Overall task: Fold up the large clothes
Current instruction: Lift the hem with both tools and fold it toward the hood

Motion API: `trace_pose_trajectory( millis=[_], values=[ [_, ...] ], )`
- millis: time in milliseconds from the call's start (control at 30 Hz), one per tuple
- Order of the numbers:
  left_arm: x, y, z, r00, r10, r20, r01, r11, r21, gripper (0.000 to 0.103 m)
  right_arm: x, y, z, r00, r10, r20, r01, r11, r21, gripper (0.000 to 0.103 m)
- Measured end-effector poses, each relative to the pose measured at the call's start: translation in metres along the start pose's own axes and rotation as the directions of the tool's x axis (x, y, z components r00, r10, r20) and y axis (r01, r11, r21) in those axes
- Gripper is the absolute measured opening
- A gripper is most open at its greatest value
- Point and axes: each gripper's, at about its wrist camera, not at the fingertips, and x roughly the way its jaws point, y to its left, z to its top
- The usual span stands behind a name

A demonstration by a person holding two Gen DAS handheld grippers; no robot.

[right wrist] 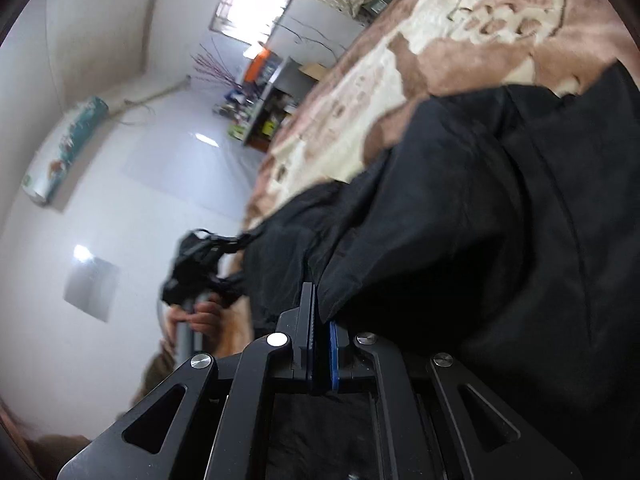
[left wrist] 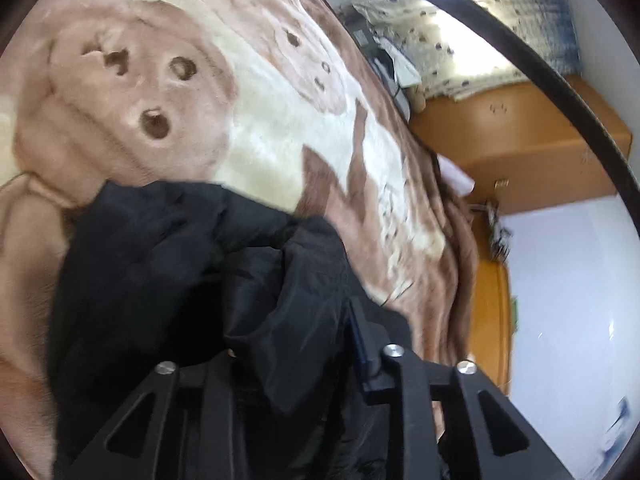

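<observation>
The black jacket [left wrist: 192, 264] is lying bunched on a plush brown-and-cream blanket [left wrist: 248, 92] printed with teddy bears, and both grippers are working at its edge. In the left wrist view, the left gripper [left wrist: 296, 356] is sitting half buried in the dark, slightly shiny fabric: a fold of the jacket is draping over the space between its fingers, one blue-edged finger [left wrist: 360, 344] is showing at the right of the fold and the other is hidden under cloth, so the fingers appear to be pinching that fold, though the contact itself is covered. In the right wrist view, the right gripper [right wrist: 320, 320] is pressing its fingers nearly together, with a thin edge of the jacket [right wrist: 460, 240] running down into the narrow slot between the black pad and the blue pad. Beyond it, the jacket is spreading up and to the right across the blanket [right wrist: 440, 52]. At the left of that view, a hand [right wrist: 200, 316] is gripping a handle, holding the left gripper [right wrist: 196, 264] against the far end of the garment. An orange-brown wooden headboard [left wrist: 520, 140] is standing beside the bed, beneath a spotted curtain [left wrist: 452, 40], and the floor [right wrist: 120, 200] is shining white.
</observation>
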Motion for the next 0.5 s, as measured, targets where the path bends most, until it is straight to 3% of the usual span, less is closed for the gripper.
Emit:
trace_pose_trajectory(
  millis=[100, 167, 300, 367, 400, 433, 467, 500],
  values=[
    [-0.003, 0.020, -0.016, 0.999, 0.020, -0.036, -0.021, 1.000, -0.018, 0.025, 0.007, -0.010, -0.008, 0.995, -0.088, -0.038, 0.088, 0.996, -0.005, 0.005],
    [0.001, 0.031, -0.025, 0.996, 0.083, -0.044, -0.083, 0.997, -0.004, 0.025, 0.013, -0.010, -0.010, 0.989, -0.132, -0.060, 0.131, 0.991, -0.021, 0.005],
    [0.007, 0.042, -0.030, 0.994, 0.091, -0.057, -0.095, 0.993, -0.074, 0.033, 0.006, -0.005, -0.012, 0.982, -0.185, -0.030, 0.184, 0.982, -0.049, 0.009],
    [0.000, 0.032, -0.034, 0.984, 0.173, -0.038, -0.173, 0.985, 0.000, 0.053, -0.017, -0.007, -0.011, 0.987, -0.151, 0.047, 0.151, 0.988, 0.000, 0.025],
    [-0.008, 0.023, -0.039, 0.975, 0.224, -0.015, -0.223, 0.974, 0.047, 0.054, -0.027, -0.011, -0.010, 0.987, -0.136, 0.083, 0.134, 0.991, 0.028, 0.032],
    [-0.016, 0.015, -0.045, 0.972, 0.234, 0.002, -0.233, 0.967, 0.102, 0.054, -0.040, -0.019, -0.009, 0.985, -0.118, 0.128, 0.111, 0.992, 0.066, 0.048],
    [-0.025, 0.008, -0.050, 0.972, 0.234, 0.016, -0.234, 0.963, 0.134, 0.056, -0.049, -0.025, -0.007, 0.982, -0.103, 0.156, 0.089, 0.992, 0.095, 0.056],
    [-0.033, 0.002, -0.056, 0.970, 0.243, 0.028, -0.244, 0.957, 0.157, 0.061, -0.056, -0.033, -0.003, 0.982, -0.090, 0.169, 0.068, 0.989, 0.133, 0.057]
  ],
)
